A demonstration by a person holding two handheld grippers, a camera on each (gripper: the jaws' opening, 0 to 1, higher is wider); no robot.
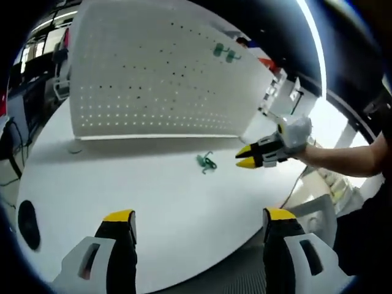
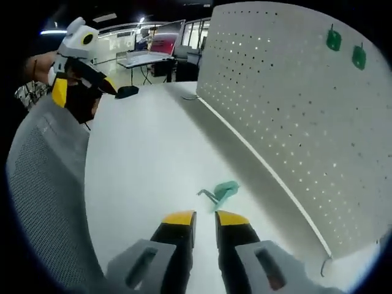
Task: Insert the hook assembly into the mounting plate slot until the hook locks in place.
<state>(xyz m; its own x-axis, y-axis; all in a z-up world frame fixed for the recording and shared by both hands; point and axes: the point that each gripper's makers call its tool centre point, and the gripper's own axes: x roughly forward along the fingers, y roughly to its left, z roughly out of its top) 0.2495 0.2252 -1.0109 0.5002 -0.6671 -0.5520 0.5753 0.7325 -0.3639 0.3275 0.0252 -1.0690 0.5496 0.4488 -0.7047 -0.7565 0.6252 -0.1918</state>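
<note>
In the left gripper view, the left hand-held gripper (image 1: 198, 225) rises from the near edge of the white counter (image 1: 153, 233) with its yellow-tipped jaws spread wide apart and nothing between them. Beyond them, out on the bare middle of the counter, lies the green hook (image 1: 206, 162), loose and touching neither tool. Just to its right the right hand-held gripper (image 1: 246, 157) reaches in from the side, a person's forearm behind it, jaws almost together and holding nothing. In the right gripper view the same right hand-held gripper (image 2: 204, 218) shows its two yellow tips with a narrow gap, the hook (image 2: 222, 193) just beyond them and clear of both. Farther back, along the far edge of the counter, stands the white perforated mounting plate (image 1: 153, 79), upright. High on it hang two green hooks (image 1: 223, 52), side by side.
</note>
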